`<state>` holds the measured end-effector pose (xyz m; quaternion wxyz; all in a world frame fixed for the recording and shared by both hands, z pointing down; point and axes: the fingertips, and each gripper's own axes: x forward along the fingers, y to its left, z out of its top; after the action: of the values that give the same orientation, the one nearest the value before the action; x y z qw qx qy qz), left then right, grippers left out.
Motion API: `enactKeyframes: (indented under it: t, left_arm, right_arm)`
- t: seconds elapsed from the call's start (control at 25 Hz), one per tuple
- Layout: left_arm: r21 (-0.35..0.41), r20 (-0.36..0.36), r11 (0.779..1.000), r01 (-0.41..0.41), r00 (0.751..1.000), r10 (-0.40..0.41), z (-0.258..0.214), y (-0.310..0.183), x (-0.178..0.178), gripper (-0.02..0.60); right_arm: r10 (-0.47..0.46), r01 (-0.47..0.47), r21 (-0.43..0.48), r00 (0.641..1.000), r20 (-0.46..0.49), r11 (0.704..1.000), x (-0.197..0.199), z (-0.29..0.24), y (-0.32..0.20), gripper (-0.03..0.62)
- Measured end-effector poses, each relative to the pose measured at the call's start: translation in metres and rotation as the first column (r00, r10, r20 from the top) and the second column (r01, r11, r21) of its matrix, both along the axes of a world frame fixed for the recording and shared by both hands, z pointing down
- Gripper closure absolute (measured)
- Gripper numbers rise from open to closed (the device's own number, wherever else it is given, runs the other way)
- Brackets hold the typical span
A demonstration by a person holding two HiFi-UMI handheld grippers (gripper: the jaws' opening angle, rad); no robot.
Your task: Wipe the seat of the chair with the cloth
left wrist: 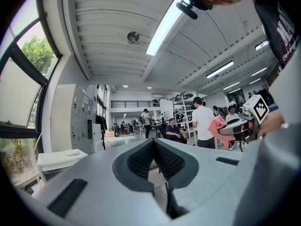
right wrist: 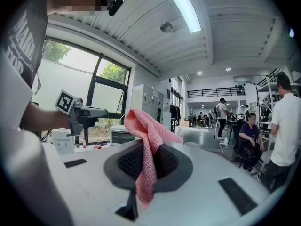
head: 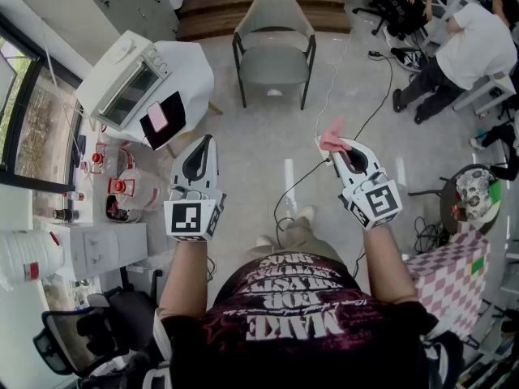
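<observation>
nearest, at eleven o'clock, the left gripper [head: 203,148] has its jaws pressed together on nothing. at one o'clock the right gripper [head: 336,148] is clenched on the pink cloth [head: 331,136], pinched at a fold, loose ends flopping. it looks light, soft and limp, so more of it should probably hang free for wiping. farther, at twelve o'clock, the chair [head: 274,23] stands well apart, its seat [head: 274,65] bare.
</observation>
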<state>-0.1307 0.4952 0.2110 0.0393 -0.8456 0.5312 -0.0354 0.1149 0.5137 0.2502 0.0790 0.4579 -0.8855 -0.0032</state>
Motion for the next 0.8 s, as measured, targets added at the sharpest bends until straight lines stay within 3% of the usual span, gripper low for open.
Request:
enactKeyframes:
  t: [0.32,0.56,0.8]
  left_arm:
    - [0.044,-0.012,0.999,-0.025,1.000,0.026,-0.005,0.015,-0.010,0.578]
    - [0.018,-0.020,0.999,-0.033,0.999,0.033,0.007,0.012,-0.004,0.578]
    - [-0.004,-0.002,1.000,-0.031,1.000,0.031,0.016,-0.021,0.013,0.578]
  right_arm:
    - [0.012,-0.012,0.023,1.000,0.010,1.000,-0.021,-0.004,0.017,0.565]
    - [0.027,-0.027,0.000,1.000,0.006,1.000,-0.010,0.003,0.016,0.564]
    - [0.027,-0.026,-0.028,0.999,0.028,0.999,0.010,0.014,-0.018,0.563]
